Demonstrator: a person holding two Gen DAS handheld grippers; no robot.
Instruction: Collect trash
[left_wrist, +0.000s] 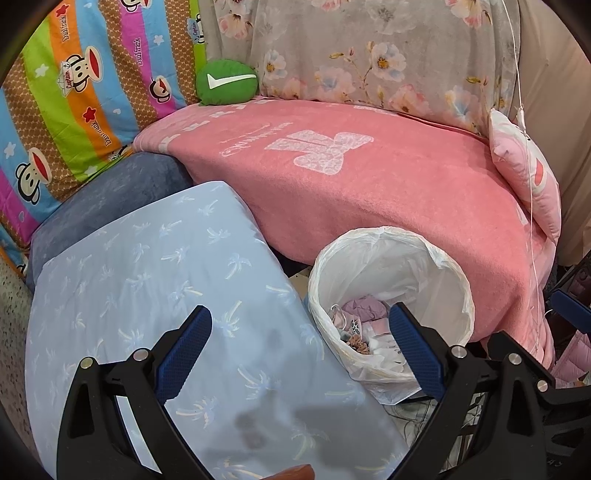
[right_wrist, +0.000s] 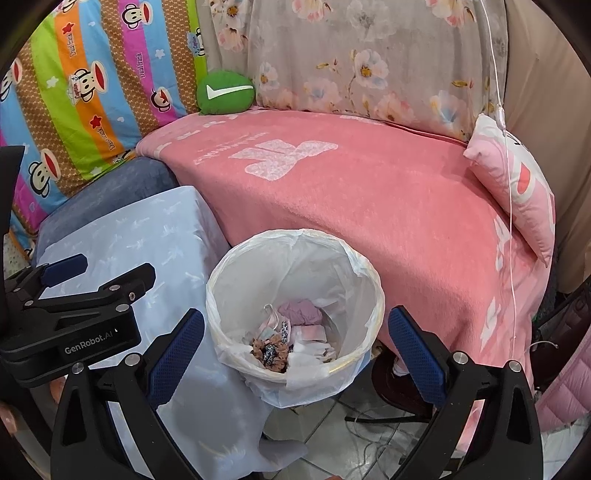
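Bin (right_wrist: 236, 295) with trash (right_wrist: 291, 332), left gripper (right_wrist: 79, 271) marked GenRobot.AI, both grippers' fingers spread, empty

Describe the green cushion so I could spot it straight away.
Start at the big pink blanket covering the seat. At its far left corner, by the striped cartoon-monkey quilt, sits the green cushion. It is round, and the only green thing bearing a white tick.

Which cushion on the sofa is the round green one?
The small green cushion with the white tick mark, at the back corner of the pink blanket. The pink pillow at right is square.
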